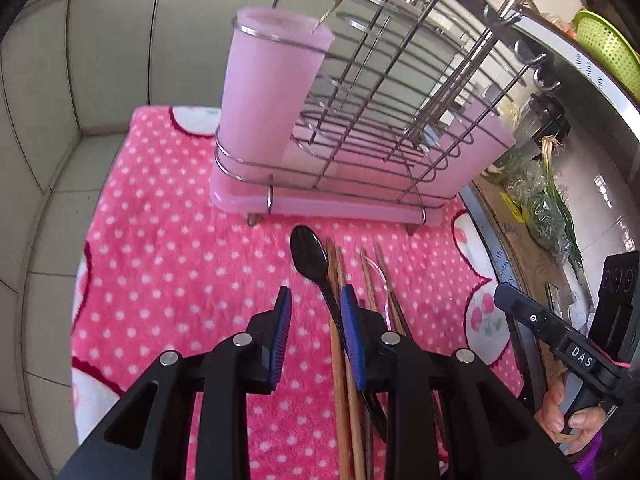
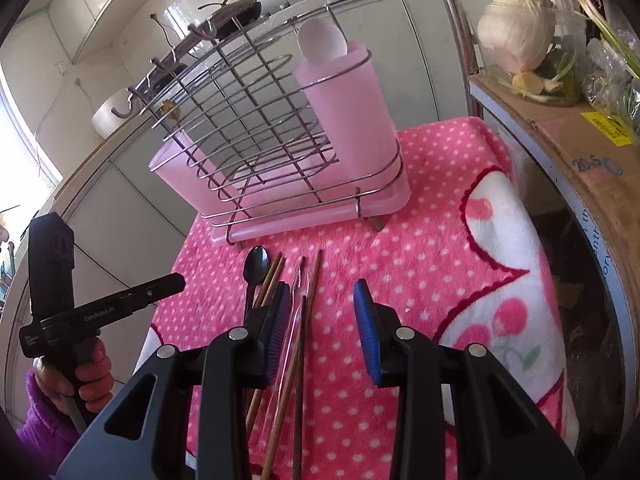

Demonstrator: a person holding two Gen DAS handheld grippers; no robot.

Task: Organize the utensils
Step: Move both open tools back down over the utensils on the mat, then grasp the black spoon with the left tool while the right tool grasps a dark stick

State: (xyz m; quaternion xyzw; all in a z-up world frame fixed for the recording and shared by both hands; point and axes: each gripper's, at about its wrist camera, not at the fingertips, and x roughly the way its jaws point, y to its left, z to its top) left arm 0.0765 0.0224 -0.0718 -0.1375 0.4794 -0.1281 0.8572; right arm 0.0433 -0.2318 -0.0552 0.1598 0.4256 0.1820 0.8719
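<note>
While both claws hang spread and empty at lower frame, left claw (image 1: 316, 300) and right claw (image 2: 322, 292), a black spoon (image 1: 308, 256) and chopsticks (image 1: 340, 320) lie on the pink dotted towel (image 1: 168, 248) below the wire rack (image 1: 360, 112).

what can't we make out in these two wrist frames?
- Chopsticks, left wrist view: near ends hidden under the left gripper; exact count unclear.
- Black spoon, left wrist view: handle runs behind a blue finger pad.
- Clear utensil, right wrist view: too faint to identify.
- Pink cup in the rack, right wrist view: only a white spoon bowl shows; other contents hidden by its wall.
</note>
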